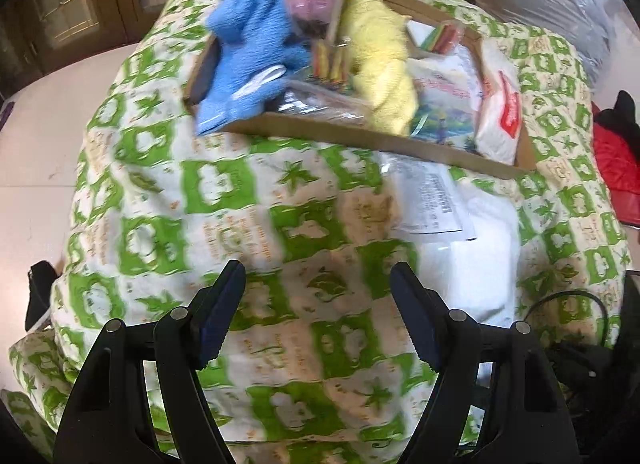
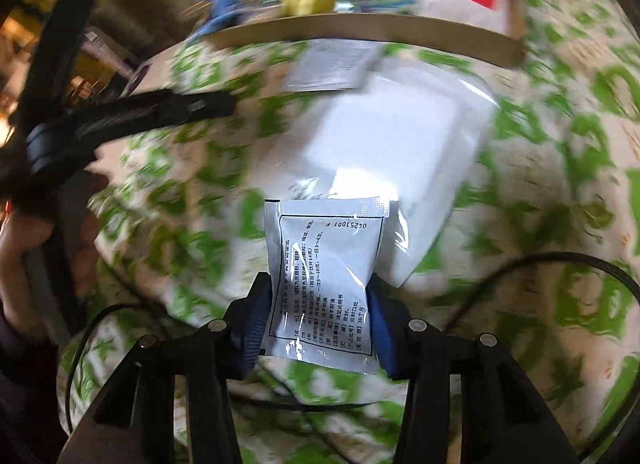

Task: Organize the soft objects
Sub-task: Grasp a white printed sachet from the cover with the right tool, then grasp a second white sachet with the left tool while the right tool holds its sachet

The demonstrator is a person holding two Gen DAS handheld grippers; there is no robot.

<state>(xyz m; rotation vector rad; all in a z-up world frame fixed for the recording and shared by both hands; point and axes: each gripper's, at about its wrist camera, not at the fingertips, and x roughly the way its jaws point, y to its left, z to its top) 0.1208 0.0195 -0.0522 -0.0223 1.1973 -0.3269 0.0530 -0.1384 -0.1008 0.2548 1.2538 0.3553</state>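
Right wrist view: the right gripper (image 2: 320,328) clamps a white printed sachet (image 2: 326,284) between its 2 pads – lifted above the green-patterned quilt (image 2: 560,184). The left gripper (image 1: 318,304) gapes empty, short of the cardboard tray (image 1: 360,140).

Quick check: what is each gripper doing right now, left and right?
Left gripper: open, nothing between its fingers, above the green patterned blanket.
Right gripper: shut on a white printed sachet.
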